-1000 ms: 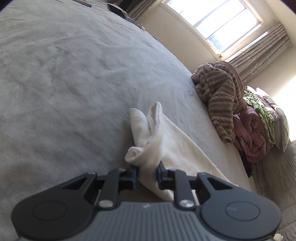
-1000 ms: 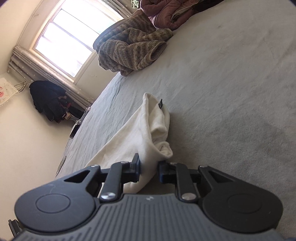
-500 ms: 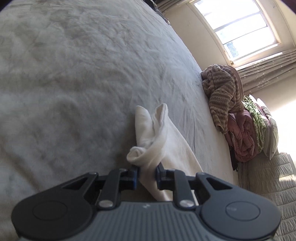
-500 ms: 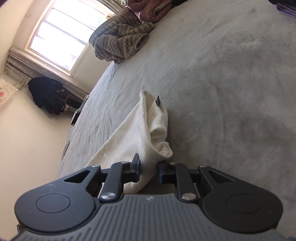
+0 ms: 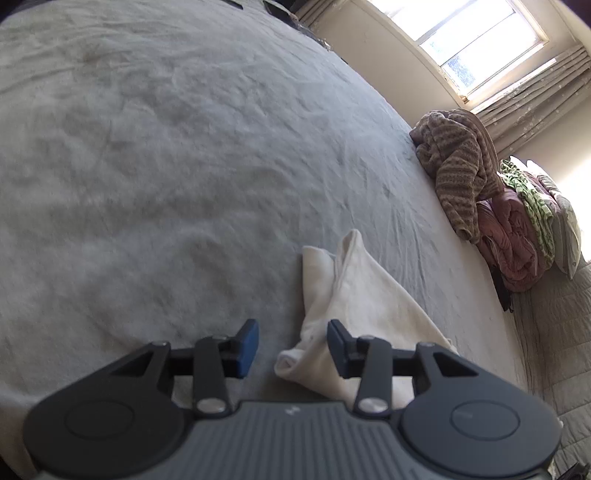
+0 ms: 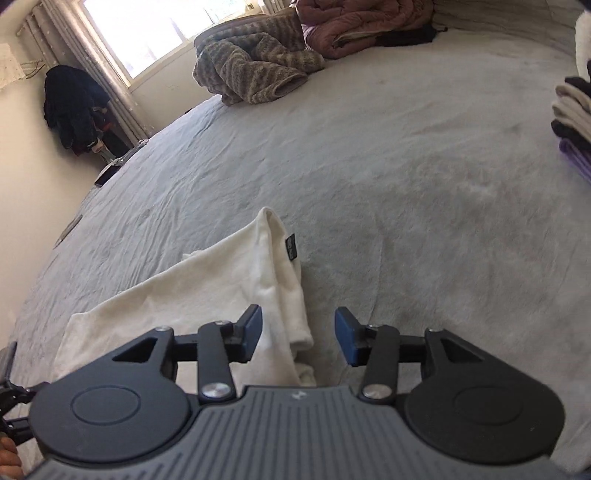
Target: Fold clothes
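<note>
your left gripper [image 5: 291, 345] hangs over the bed [image 5: 166, 166] with its jaws spread around a corner of the folded garment [image 5: 354, 295], which lies on the bed ahead and to your right. your right gripper [image 6: 298, 339] sits at the garment's [image 6: 207, 280] other corner, jaws apart, cloth to its left. a blanket [image 6: 251, 70] lies far ahead by the window [image 6: 147, 33]; stacked clothes [image 6: 572, 118] sit far right.

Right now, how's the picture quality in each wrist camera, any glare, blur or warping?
Left wrist view: the window is blown out, the bedspread looks soft and smeared, and fisheye bulges the bed. Right wrist view: its window glares white too, the white garment is fairly sharp, and the edges curve.
</note>
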`<state>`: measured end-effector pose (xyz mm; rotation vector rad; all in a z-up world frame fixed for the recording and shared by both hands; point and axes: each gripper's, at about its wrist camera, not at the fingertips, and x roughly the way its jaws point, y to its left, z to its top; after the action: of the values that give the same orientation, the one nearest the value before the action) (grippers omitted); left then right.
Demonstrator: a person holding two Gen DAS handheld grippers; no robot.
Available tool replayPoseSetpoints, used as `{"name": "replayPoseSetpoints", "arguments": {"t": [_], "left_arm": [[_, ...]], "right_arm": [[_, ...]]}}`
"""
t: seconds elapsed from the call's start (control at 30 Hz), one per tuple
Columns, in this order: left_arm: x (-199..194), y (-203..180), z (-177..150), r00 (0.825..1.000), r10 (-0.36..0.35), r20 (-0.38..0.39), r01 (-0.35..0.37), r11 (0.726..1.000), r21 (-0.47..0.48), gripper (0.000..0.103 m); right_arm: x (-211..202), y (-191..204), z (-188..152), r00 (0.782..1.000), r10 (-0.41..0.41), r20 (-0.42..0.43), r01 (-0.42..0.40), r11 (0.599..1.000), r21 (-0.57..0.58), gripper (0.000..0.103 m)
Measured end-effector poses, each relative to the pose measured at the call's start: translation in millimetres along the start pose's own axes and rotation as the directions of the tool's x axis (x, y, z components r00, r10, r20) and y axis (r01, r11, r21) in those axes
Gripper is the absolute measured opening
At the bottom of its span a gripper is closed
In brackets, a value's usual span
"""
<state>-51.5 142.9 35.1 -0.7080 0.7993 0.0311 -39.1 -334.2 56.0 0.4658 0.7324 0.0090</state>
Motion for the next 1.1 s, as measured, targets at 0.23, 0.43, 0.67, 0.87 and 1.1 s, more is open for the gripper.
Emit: {"name": "replayPoseSetpoints", "arguments": {"t": [0.23,0.43,0.67,0.87,1.1], "left_arm": [[10,-48,37,0.997,-0.068,0.04,0.059,0.981,0.183,0.053],[52,-101,31,0.994,-0.108,0.026,0.09,0.922,0.376,0.055],[89,-104,14,0.995,-0.089,-0.05,0.102,0.894,0.436,0.055],[107,-107,10,0.997,-0.063,-0.052,0.081,0.876,0.475,0.055],[116,-103,9,0.998,-0.066,-0.019,0.066,0.864,0.499,0.05]], "right_arm": [[36,17,38,1.0,0.023,0.005,-0.022,0.985,-0.171,0.048],[60,50,43,0.995,0.101,-0.008,-0.098,0.942,-0.322,0.042],[85,78,12,0.986,0.138,-0.093,-0.166,0.848,-0.504,0.042],[100,103,-3,0.982,0.159,-0.1,-0.187,0.79,-0.583,0.042],[116,111,-12,0.993,0.092,-0.077,-0.12,0.794,-0.596,0.037]]}}
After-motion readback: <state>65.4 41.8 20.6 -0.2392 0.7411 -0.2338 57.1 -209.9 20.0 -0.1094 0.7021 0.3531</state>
